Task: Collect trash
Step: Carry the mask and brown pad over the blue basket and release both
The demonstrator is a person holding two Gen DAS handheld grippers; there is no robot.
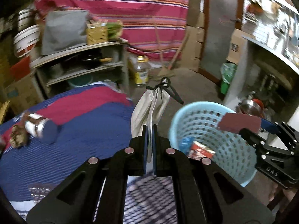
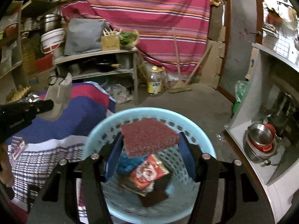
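Maroon scouring sponge [image 2: 149, 136] sits pinched between the blue pads of the right claw [image 2: 149, 141], directly above the pale blue perforated basket [image 2: 201, 130], where a red wrapper [image 2: 147, 173] and other trash already lie. Released here it should fall inside; the danger is that its rough face clings to a pad and drops late, past the rim onto the floor. The left claw [image 1: 149, 136], pressed together, grips a beige cloth pouch [image 1: 147, 108] with a black drawstring, held beside the basket but not over it. Opened there, it would land on the floor or the blue and red bedcover [image 1: 84, 130]. Both claws crowding the rim could also tip the light basket.
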